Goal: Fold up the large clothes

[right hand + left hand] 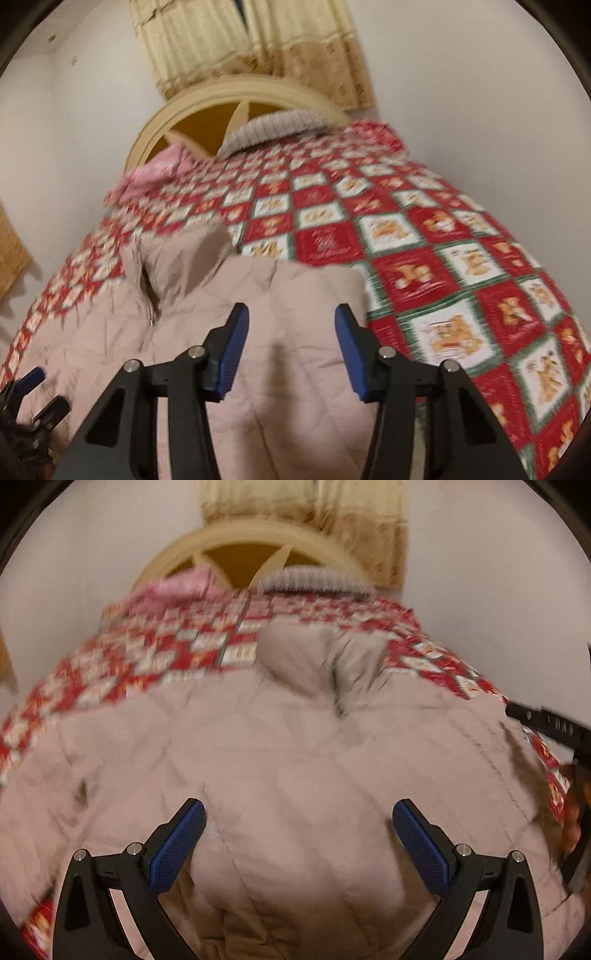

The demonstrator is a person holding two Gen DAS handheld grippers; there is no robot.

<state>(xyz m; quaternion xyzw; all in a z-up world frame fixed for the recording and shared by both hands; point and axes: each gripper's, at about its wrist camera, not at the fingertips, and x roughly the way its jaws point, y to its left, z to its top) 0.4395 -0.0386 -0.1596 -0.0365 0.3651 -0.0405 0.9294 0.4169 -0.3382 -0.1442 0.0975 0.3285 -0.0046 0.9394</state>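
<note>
The jacket (295, 760) lies on the bed (424, 236) at six o'clock, the headboard (221, 110) and two pillows (273, 129) at twelve o'clock behind it, the curtain (258, 44) beyond them.

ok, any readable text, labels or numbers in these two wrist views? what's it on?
None legible.
Quilt: its squares carry printed motifs, too blurred to tell whether any are lettering.
Right gripper: pale marks on its black body, unreadable.
Quilted jacket: no tag or print visible.

Matt quilted cloth jacket (295, 760) on glossy patchwork bedspread (424, 258)
</note>
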